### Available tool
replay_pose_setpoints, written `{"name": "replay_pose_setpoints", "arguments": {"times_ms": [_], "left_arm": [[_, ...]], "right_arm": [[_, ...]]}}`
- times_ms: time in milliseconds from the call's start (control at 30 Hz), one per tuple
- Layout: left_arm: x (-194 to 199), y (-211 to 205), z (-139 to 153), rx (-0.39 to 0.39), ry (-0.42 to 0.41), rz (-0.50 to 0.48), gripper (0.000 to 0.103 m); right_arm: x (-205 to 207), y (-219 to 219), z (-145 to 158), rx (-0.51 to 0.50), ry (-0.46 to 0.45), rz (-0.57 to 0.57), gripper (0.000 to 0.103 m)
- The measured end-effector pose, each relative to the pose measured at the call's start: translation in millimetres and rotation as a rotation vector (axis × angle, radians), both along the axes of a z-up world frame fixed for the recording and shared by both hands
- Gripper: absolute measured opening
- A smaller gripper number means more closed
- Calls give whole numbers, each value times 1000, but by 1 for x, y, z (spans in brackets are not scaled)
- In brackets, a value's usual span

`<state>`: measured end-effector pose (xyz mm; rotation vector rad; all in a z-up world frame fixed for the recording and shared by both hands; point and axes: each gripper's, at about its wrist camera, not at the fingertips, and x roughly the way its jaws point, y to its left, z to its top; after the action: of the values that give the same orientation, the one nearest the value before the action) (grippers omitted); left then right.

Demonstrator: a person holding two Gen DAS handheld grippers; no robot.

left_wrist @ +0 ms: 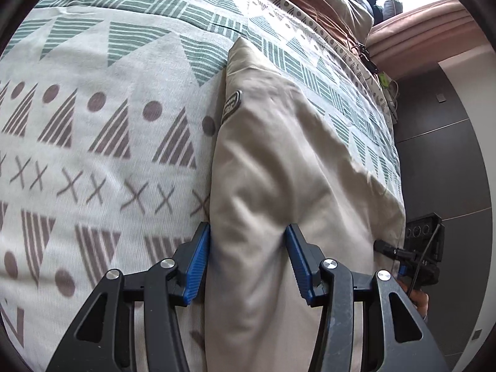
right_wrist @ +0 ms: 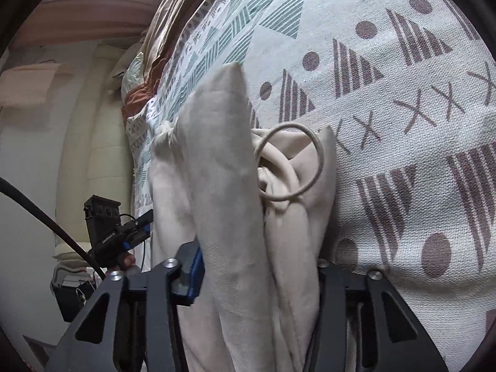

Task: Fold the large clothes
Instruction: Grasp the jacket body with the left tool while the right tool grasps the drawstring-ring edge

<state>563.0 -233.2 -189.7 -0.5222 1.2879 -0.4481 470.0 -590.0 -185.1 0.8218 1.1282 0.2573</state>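
Observation:
A large beige garment lies folded lengthwise on a patterned bedspread. It has a small dark patch near its far end. My left gripper has its blue-padded jaws partly closed around a thick fold of the garment. In the right wrist view the same garment shows its waistband end with a looped drawstring. My right gripper has its jaws around the bunched fabric; its right finger is hidden by cloth.
The bedspread covers the bed. A brown blanket lies at the head end. Dark floor lies beyond the bed edge. The other hand-held gripper shows at the left, past the bed edge.

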Motion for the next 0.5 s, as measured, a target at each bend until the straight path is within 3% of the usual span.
{"name": "replay_pose_setpoints", "arguments": {"times_ms": [100,233,367,500], "left_arm": [[3,-2,0,31,-11,3,46],[1,-11,10,95,-37,-7,32],[-6,-14,28,121,-101,-36,20],[-15,-9,49,102,-149,-32,19]], "right_arm": [[-6,2,6,-46,-13,-7,27],[-13,16,20,-111,-48,-17,17],[-22,32,36,-156,-94,-26,14],[-35,58,56,-185,-142,-30,13]]}}
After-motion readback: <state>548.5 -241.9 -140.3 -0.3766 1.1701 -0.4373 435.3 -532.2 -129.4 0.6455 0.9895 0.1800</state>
